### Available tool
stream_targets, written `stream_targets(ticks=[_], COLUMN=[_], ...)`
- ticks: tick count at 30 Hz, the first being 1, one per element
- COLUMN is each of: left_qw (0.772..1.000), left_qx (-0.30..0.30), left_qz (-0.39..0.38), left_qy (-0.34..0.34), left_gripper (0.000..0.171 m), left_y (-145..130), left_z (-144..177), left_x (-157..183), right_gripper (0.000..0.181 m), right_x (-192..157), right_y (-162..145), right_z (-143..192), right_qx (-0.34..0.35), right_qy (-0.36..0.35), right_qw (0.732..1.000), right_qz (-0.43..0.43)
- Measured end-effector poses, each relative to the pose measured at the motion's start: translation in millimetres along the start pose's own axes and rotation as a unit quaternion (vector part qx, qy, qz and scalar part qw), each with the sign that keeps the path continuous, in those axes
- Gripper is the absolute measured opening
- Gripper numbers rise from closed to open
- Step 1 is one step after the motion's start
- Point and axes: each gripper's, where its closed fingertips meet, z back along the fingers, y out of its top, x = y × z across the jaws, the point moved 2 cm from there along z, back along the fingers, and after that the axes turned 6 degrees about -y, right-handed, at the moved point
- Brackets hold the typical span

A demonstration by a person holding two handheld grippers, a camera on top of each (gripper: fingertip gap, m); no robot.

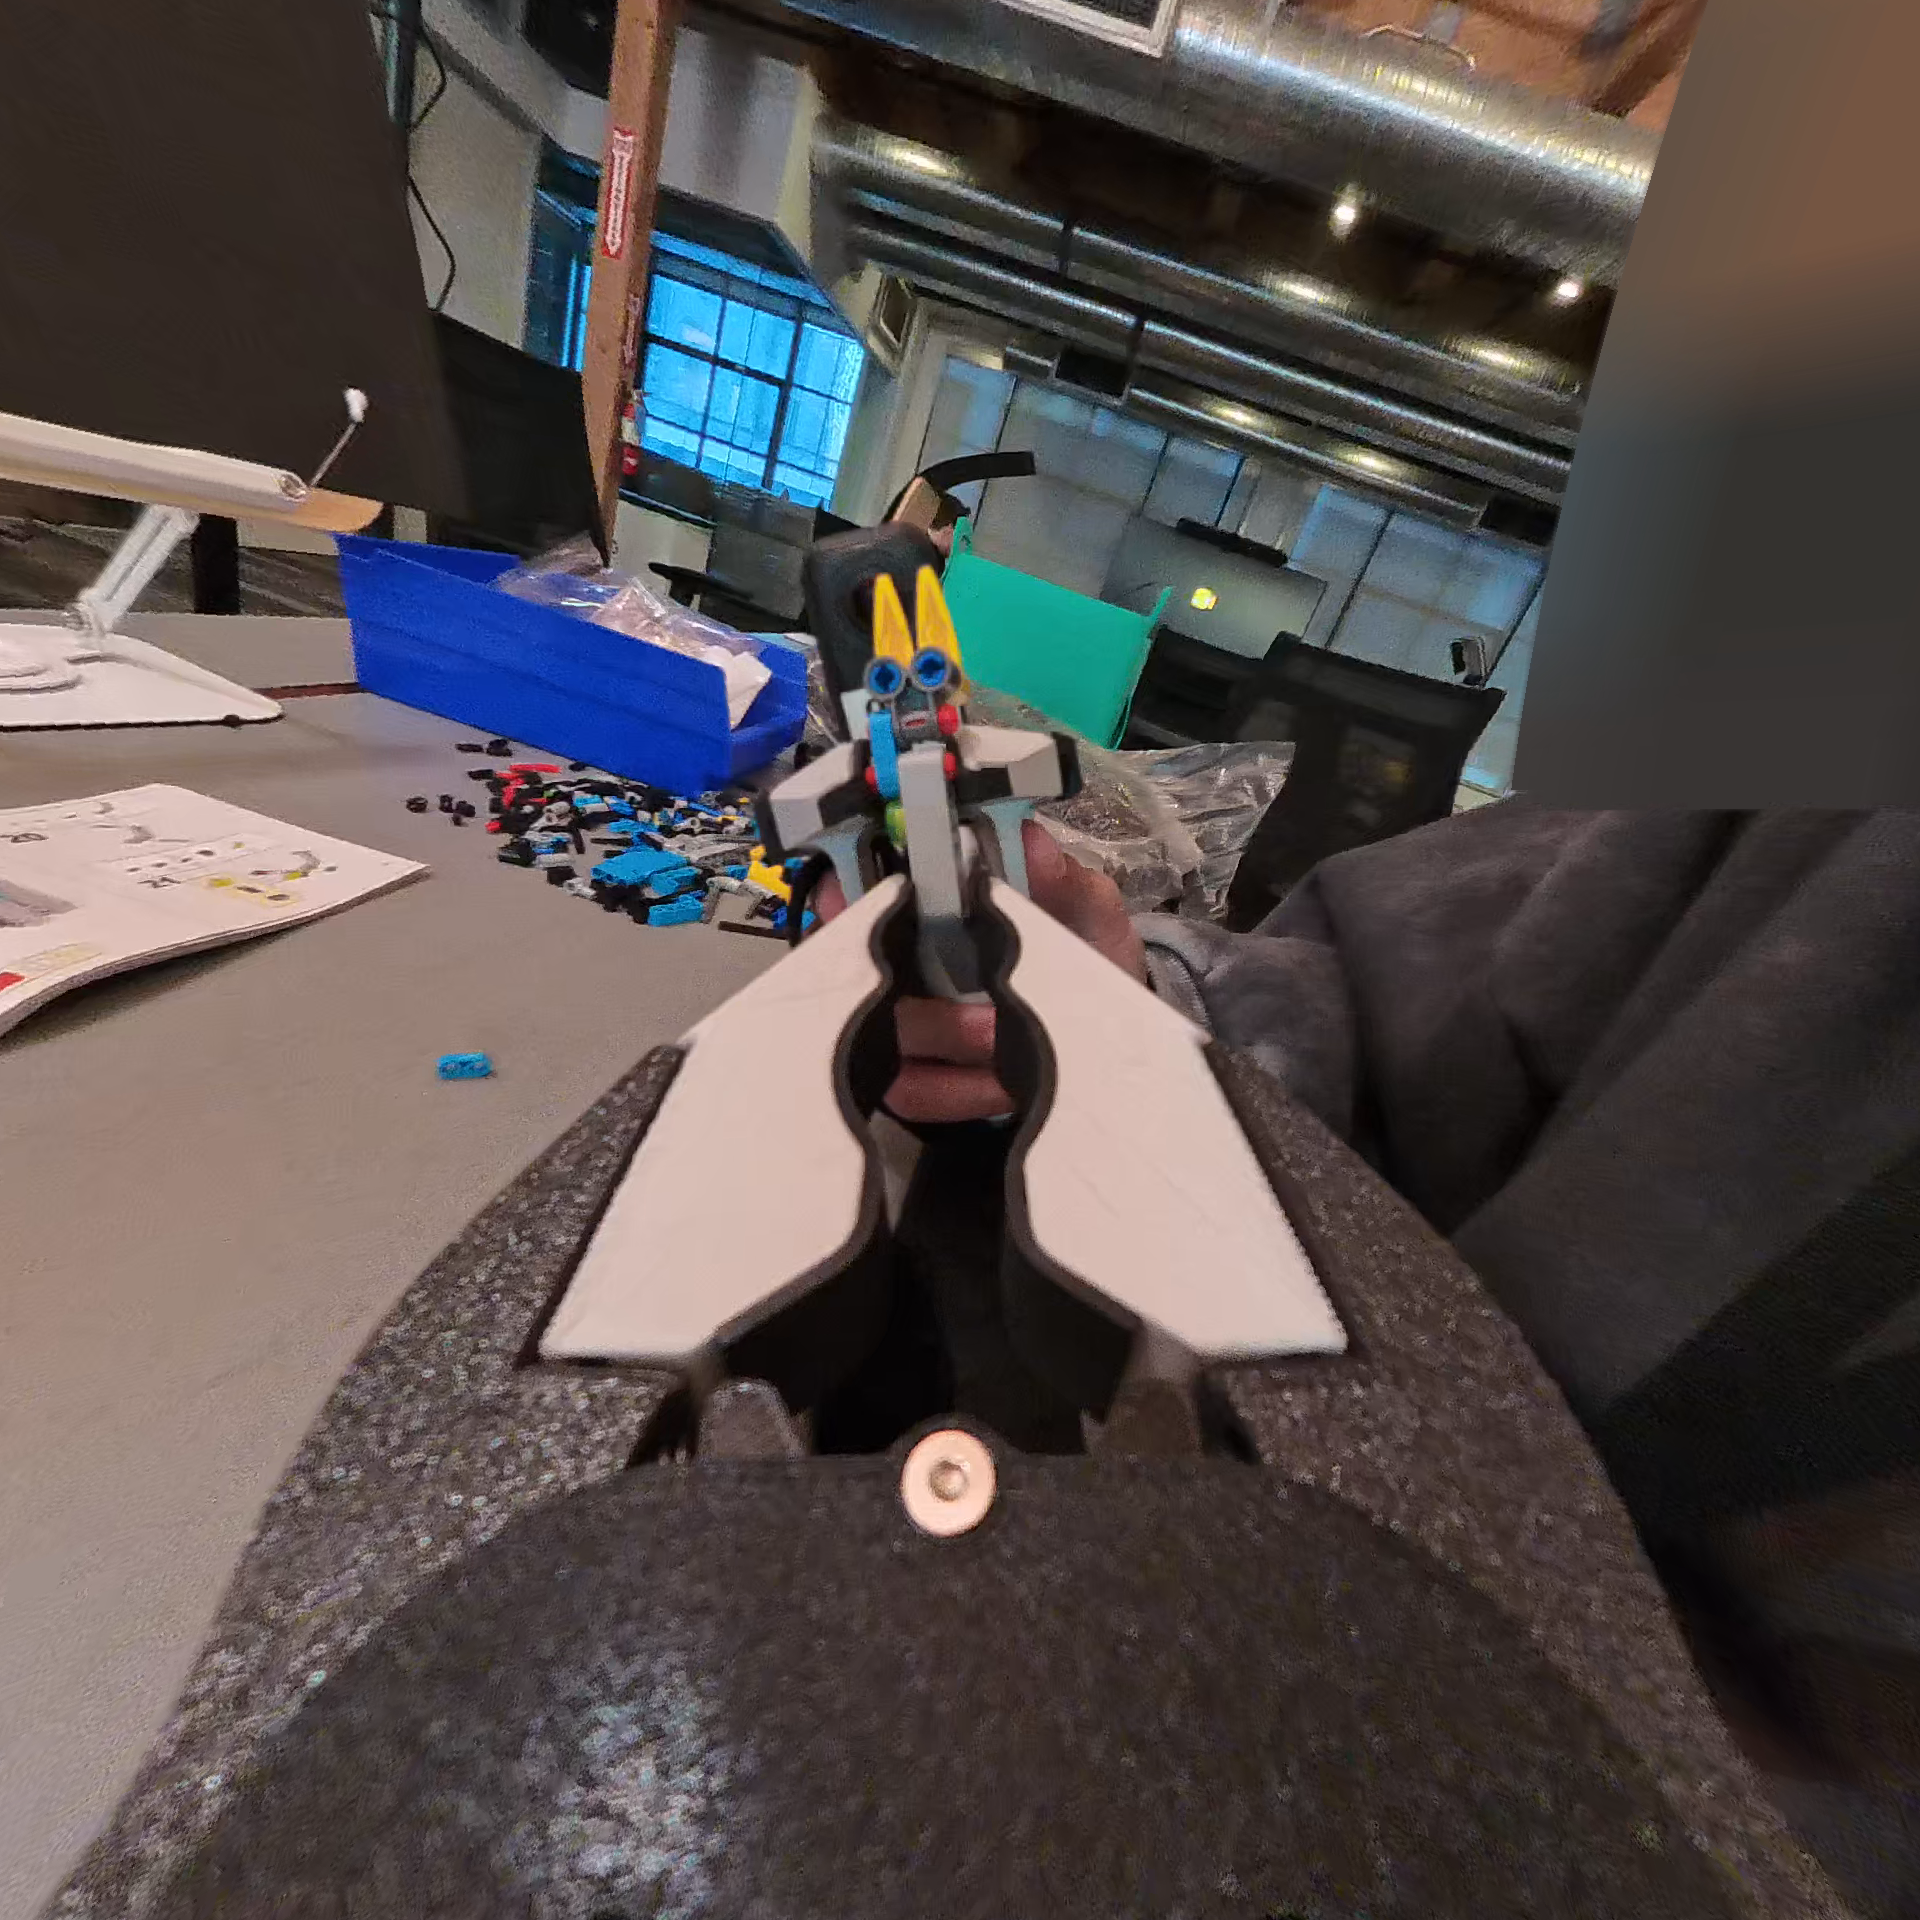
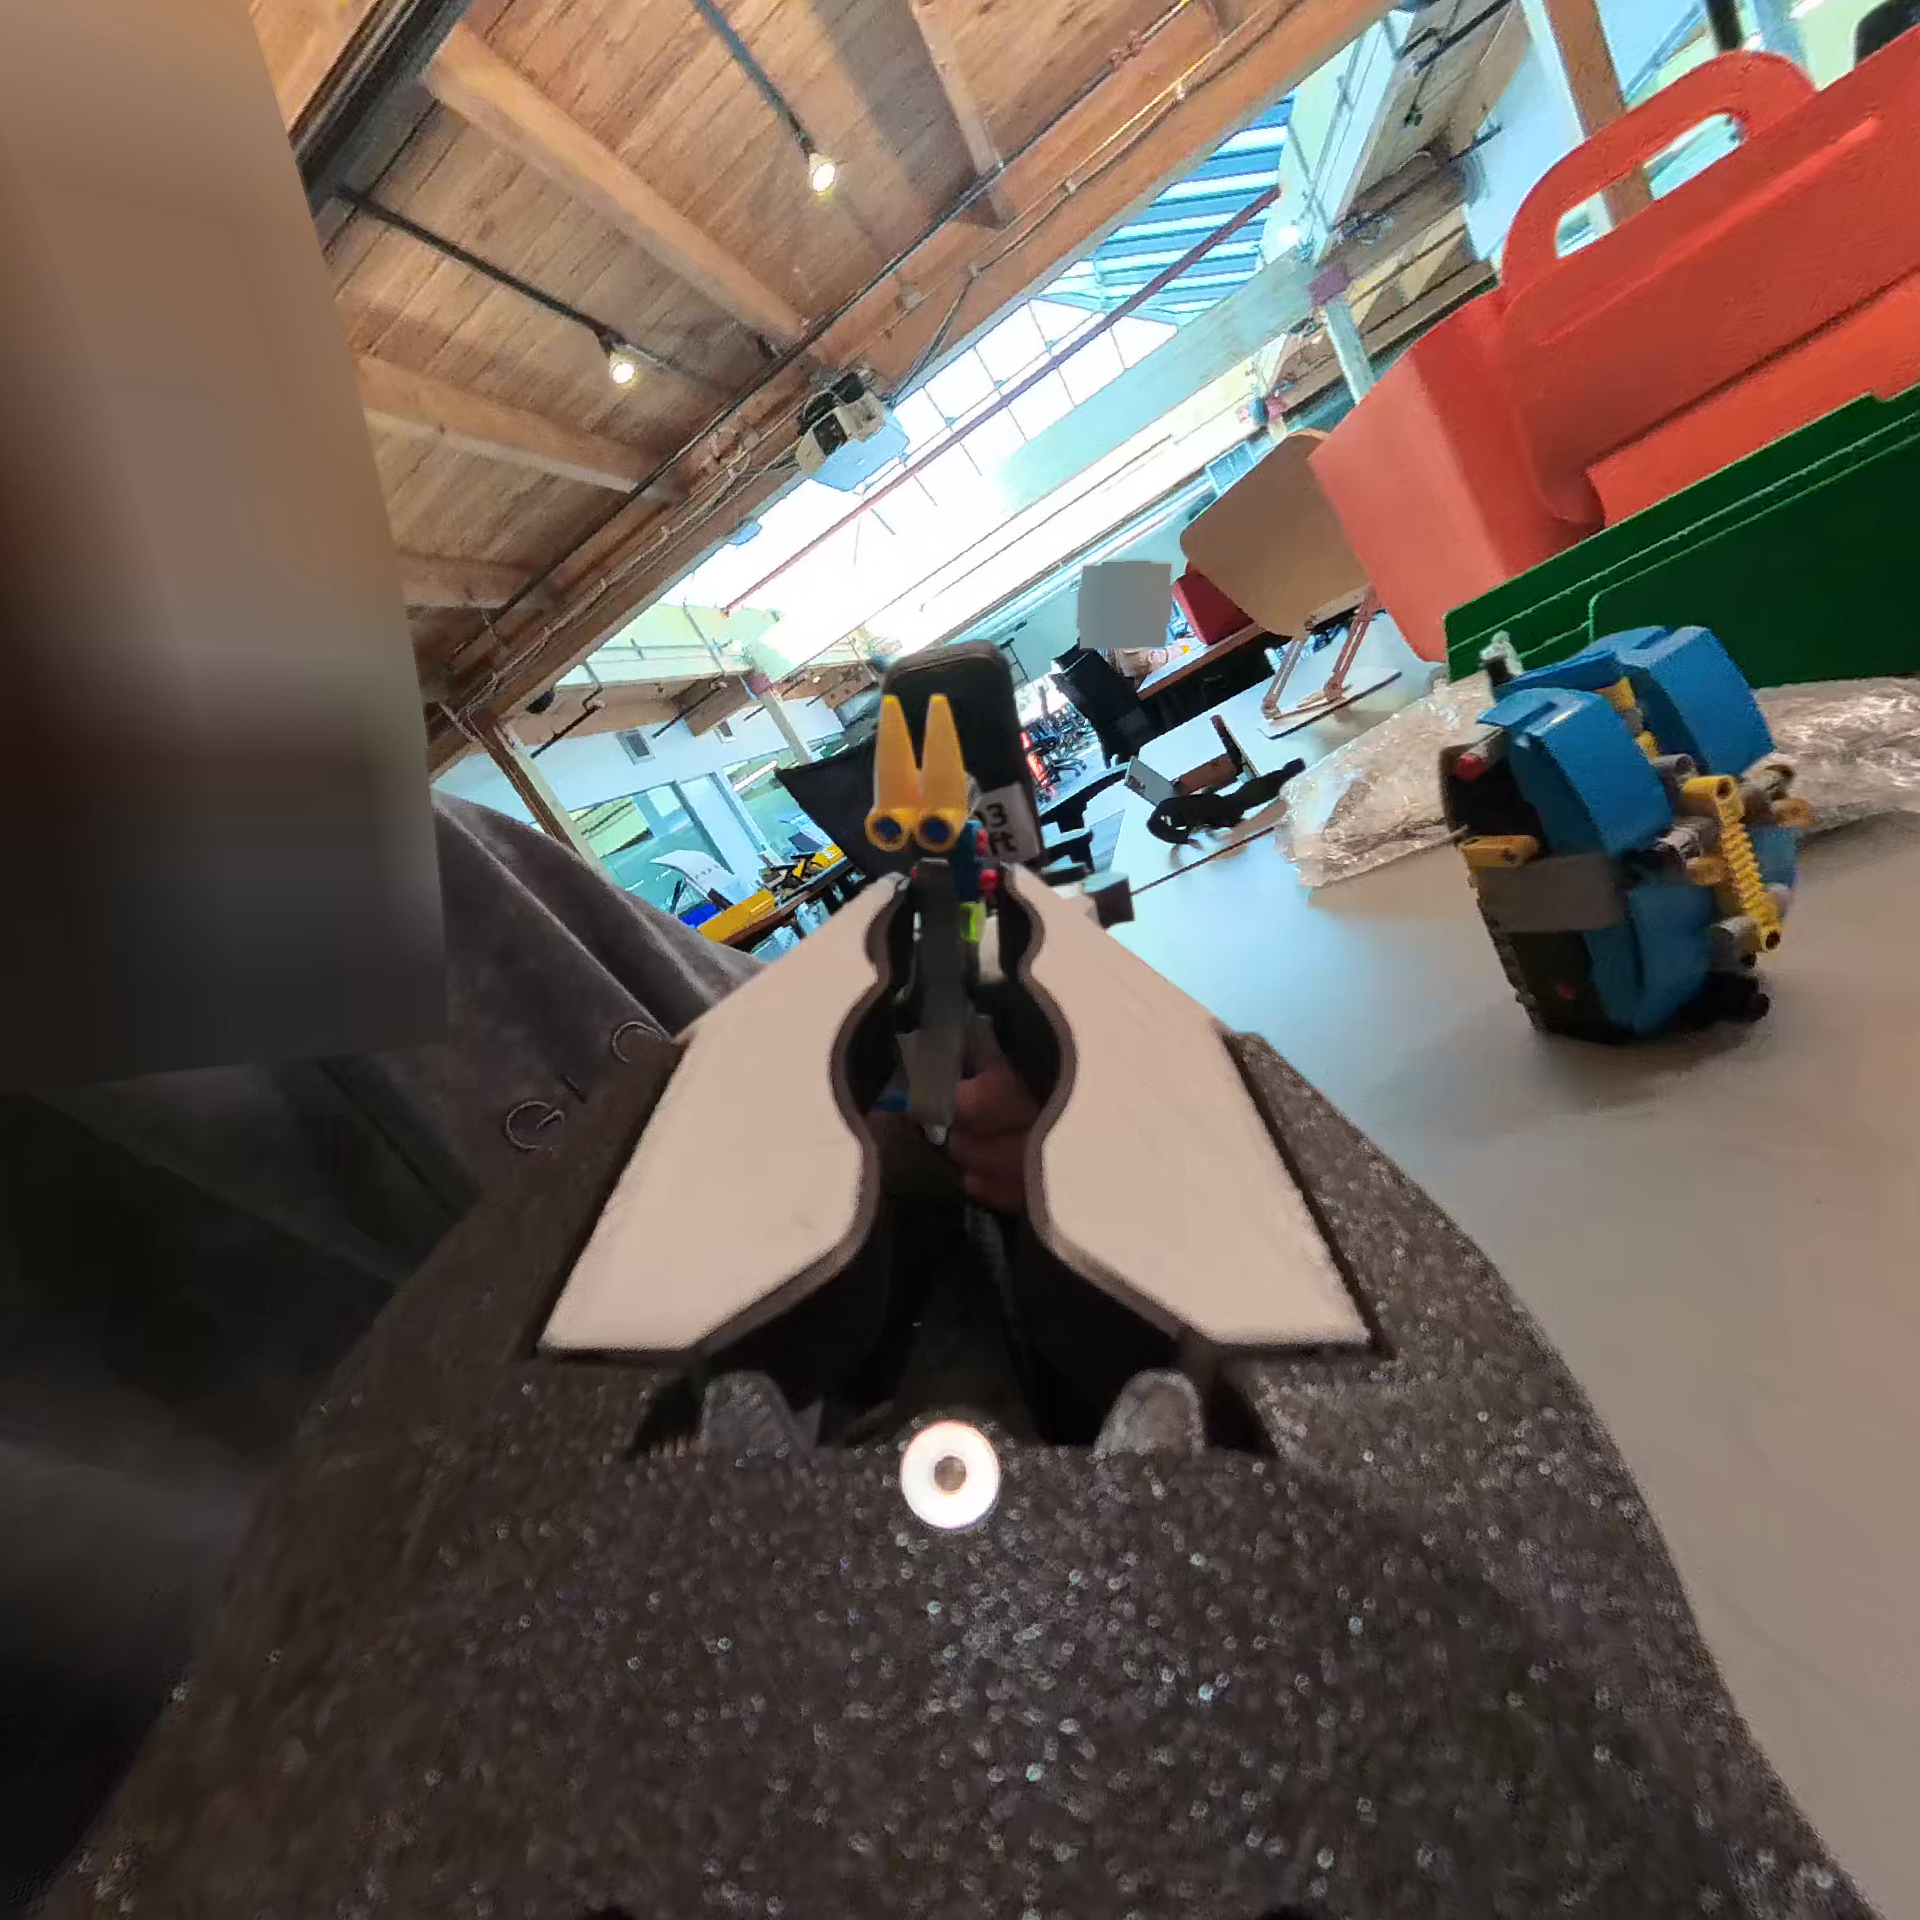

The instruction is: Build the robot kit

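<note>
Left wrist view, left to right: an open instruction booklet [image 1: 177,883] lies flat on the grey desk [image 1: 260,1195], with a white lamp base [image 1: 114,675] behind it; a single blue brick [image 1: 464,1066] lies alone nearer the camera; a scatter of small loose bricks [image 1: 623,831] in black, blue, red and yellow lies just in front of a blue bin [image 1: 540,665] holding clear plastic bags. At centre, the left gripper [image 1: 940,914] has its white fingers [image 1: 769,1122] drawn nearly together, pinching the grey lower blade of a small brick model [image 1: 914,758] with two yellow spikes and blue round studs, held upright above the desk. A hand [image 1: 1049,914] shows just behind the model, and a dark grey sleeve [image 1: 1558,1039] fills the right side. Right wrist view, left to right: the same dark grey clothing sits at left; the right gripper [image 2: 951,925] has its white fingers [image 2: 1164,1143] closed to a narrow gap on the same model [image 2: 920,810] from the opposite side, spikes pointing upward. Farther right, on the desk [image 2: 1558,1351], stands a blue and grey brick assembly [image 2: 1621,831] with yellow toothed parts, near clear plastic bags [image 2: 1361,821], before a green panel [image 2: 1714,561] and a red carrying case [image 2: 1610,343].
</note>
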Motion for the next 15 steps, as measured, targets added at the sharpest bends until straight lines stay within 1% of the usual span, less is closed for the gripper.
stream_targets(ticks=[3,5,9,15], left_qw=[0.999,0.998,0.997,0.997], left_qx=[0.014,0.028,0.041,0.04], left_qz=[0.03,0.055,0.061,0.07], left_qy=[-0.003,-0.01,-0.012,-0.016], left_gripper=[0.007,0.007,0.007,0.007], left_y=[1.5,3.2,4.4,3.3], left_z=[1.4,1.4,0.1,-0.3], left_x=[-4.4,-6.1,-4.4,-4.2], right_gripper=[0.015,0.015,0.015,0.014], right_x=[1.7,3.6,1.8,1.5], right_y=[1.2,2.7,2.0,-0.7], right_z=[-1.3,-2.7,-7.0,-7.9], right_qx=[0.01,0.021,0.041,0.032], right_qy=[-0.019,-0.043,-0.061,-0.04], right_qw=[0.999,0.997,0.991,0.996], right_qz=[0.025,0.062,0.116,0.07])
